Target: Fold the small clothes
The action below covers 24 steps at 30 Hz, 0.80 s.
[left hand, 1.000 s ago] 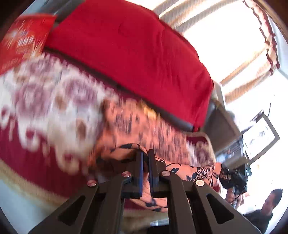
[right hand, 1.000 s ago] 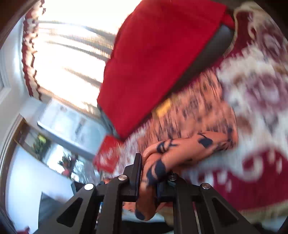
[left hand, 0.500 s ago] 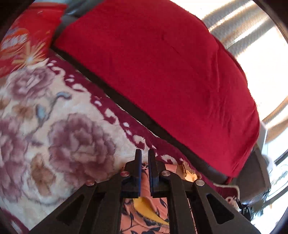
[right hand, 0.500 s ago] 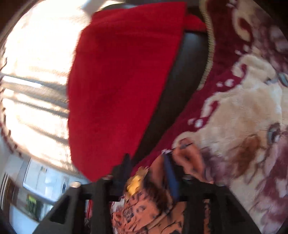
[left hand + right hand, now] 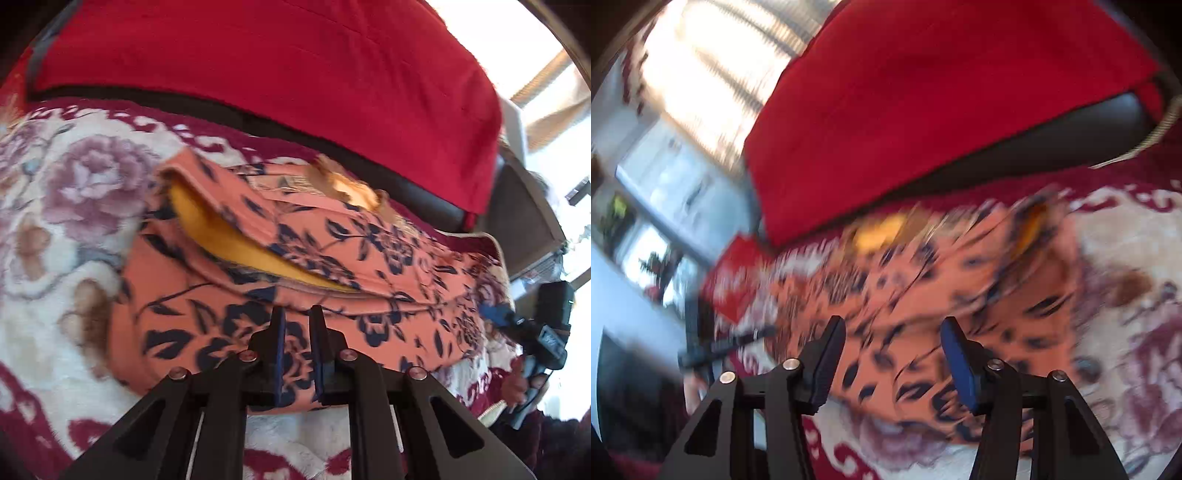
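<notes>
An orange garment (image 5: 332, 258) with dark blue flowers lies folded on the floral blanket (image 5: 55, 221), a flap lifted to show its yellow lining (image 5: 229, 236). My left gripper (image 5: 297, 321) hovers over the garment's near edge. Its jaws are opening by a narrow gap, and no cloth is pinched between them. In the right wrist view the same garment (image 5: 942, 280) is motion-blurred. My right gripper (image 5: 892, 328) stands open just above it, with nothing between its fingers.
A red cover (image 5: 295, 74) drapes the dark sofa back behind the blanket and also fills the top of the right wrist view (image 5: 923, 92). At the right edge a hand (image 5: 517, 384) holds a black device. Bright curtained windows lie beyond.
Both grippers carried the garment's edge toward the sofa back. The right gripper let go and opened wide. The left jaws parted slightly and now sit over the garment's near edge.
</notes>
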Each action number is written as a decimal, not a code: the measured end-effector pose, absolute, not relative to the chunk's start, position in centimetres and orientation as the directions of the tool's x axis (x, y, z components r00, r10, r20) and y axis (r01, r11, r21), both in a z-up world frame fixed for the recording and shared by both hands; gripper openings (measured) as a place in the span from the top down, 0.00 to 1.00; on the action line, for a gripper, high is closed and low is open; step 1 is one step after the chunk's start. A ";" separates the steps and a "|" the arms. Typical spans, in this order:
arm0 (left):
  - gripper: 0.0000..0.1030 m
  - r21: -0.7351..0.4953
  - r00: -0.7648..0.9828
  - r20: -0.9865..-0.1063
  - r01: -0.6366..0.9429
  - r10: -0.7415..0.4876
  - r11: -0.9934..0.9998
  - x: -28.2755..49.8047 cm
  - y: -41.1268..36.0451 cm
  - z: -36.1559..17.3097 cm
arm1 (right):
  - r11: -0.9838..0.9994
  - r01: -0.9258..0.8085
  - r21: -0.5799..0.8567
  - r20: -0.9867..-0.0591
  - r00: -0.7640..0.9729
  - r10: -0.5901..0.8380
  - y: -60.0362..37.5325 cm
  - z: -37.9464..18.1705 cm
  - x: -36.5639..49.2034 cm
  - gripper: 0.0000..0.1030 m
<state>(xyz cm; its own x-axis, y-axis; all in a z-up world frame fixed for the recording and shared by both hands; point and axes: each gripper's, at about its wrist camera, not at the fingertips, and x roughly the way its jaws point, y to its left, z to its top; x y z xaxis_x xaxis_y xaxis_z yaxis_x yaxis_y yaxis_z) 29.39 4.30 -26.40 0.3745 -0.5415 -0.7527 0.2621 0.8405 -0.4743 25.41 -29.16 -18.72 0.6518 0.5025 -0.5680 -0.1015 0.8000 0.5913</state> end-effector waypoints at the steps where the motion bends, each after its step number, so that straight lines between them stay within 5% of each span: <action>1: 0.88 -0.479 0.360 -0.750 0.281 -0.554 0.831 29.6 3.9 -26.5 | 0.790 -0.119 0.601 -0.575 0.623 0.531 -28.3 -19.3 25.9 0.46; 7: 0.87 -0.541 0.286 -0.744 0.274 -0.604 0.795 32.9 1.4 -28.0 | 0.792 -0.141 0.595 -0.651 0.493 0.577 -23.1 -23.1 30.7 0.46; 11: 0.85 -0.584 0.415 -0.653 0.257 -0.633 0.770 35.6 1.3 -26.5 | 0.745 -0.114 0.658 -0.545 0.611 0.574 -23.8 -23.0 33.5 0.46; 13: 0.85 -0.537 0.573 -0.582 0.262 -0.577 0.802 36.0 1.8 -24.4 | 0.762 -0.071 0.643 -0.459 0.761 0.458 -25.3 -22.1 33.5 0.46; 15: 0.76 -0.425 0.715 -0.517 0.263 -0.471 0.866 35.2 1.9 -22.2 | 0.760 -0.035 0.649 -0.362 0.865 0.349 -26.9 -21.0 32.6 0.45; 16: 0.59 -0.389 0.743 -0.513 0.245 -0.430 0.888 35.0 1.9 -21.7 | 0.759 -0.028 0.651 -0.330 0.889 0.317 -27.4 -20.6 32.2 0.45; 17: 0.50 -0.387 0.732 -0.534 0.233 -0.423 0.892 35.1 2.0 -21.8 | 0.754 -0.025 0.656 -0.316 0.898 0.305 -27.9 -20.4 31.9 0.45; 24: 0.50 -0.316 0.626 -0.697 0.169 -0.349 0.934 34.1 3.8 -24.1 | 0.795 0.077 0.601 -0.473 0.837 0.276 -30.1 -21.2 30.5 0.45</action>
<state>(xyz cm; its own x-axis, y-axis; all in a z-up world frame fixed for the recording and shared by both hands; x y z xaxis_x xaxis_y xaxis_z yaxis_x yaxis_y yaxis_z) 34.14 3.84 -24.08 0.6264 -0.3490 -0.6970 0.1686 0.9337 -0.3160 30.47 -30.12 -21.19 0.8369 0.2762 -0.4726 0.0770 0.7954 0.6012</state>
